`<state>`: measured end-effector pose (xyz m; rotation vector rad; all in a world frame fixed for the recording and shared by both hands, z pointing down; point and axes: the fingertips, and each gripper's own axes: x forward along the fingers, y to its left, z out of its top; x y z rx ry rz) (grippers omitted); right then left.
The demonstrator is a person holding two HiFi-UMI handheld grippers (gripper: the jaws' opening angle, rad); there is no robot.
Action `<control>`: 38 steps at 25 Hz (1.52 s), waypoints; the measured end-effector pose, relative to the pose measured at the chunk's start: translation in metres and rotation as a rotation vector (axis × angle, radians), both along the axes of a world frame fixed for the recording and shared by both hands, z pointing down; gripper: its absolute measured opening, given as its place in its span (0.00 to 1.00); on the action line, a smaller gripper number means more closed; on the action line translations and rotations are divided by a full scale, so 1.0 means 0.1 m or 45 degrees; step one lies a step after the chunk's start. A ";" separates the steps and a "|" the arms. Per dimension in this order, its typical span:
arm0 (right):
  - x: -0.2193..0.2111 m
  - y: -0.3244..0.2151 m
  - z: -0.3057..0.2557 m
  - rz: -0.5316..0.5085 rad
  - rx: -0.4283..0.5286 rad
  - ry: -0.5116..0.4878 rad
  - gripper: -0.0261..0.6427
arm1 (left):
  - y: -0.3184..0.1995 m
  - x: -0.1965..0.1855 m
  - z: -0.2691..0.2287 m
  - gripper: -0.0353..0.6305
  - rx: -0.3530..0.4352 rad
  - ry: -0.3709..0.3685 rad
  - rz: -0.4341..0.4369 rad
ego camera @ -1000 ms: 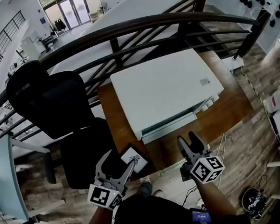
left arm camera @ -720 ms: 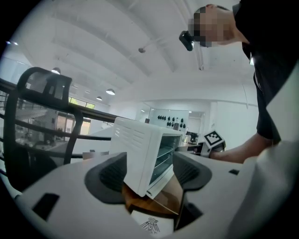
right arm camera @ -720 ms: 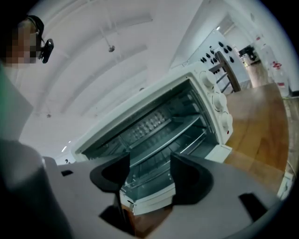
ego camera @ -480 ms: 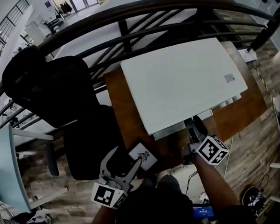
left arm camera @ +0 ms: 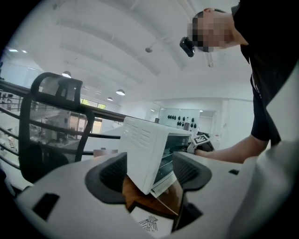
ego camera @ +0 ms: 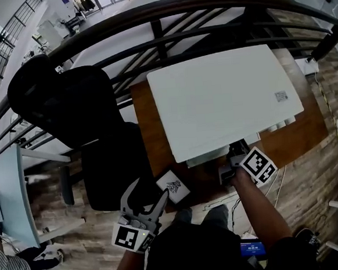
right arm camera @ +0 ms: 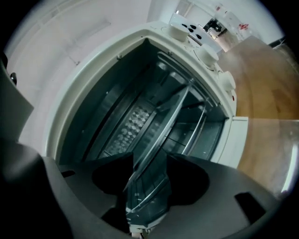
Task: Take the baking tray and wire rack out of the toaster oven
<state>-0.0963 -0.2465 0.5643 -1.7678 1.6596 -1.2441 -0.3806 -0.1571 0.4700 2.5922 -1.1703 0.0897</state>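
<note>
Right gripper (right arm camera: 150,164) inside open oven (ego camera: 225,104), fingers just closing onto tray (right arm camera: 144,189) edge; left gripper (ego camera: 147,192) near, fingers wide, empty.

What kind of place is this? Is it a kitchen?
Probably not a kitchen: it looks like an open office or lab on an upper floor. A black office chair stands beside a railing that overlooks a lower level, and the white toaster oven sits on a wooden table.
</note>
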 end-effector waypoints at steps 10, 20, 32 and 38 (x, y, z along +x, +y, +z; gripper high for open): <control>-0.02 -0.32 0.06 -0.011 -0.007 -0.143 0.27 | 0.14 -0.08 -0.04 0.52 -0.027 0.012 -0.182; -0.02 -0.25 0.07 0.066 0.018 -0.344 0.17 | 0.12 -0.28 -0.03 0.52 -0.014 -0.004 -0.144; 0.01 0.34 0.06 0.151 0.078 -0.442 0.15 | 0.04 -0.15 -0.02 0.52 0.018 0.008 0.109; 0.03 0.67 0.07 0.179 0.110 -0.484 0.14 | 0.13 -0.07 0.12 0.52 -0.022 0.024 0.211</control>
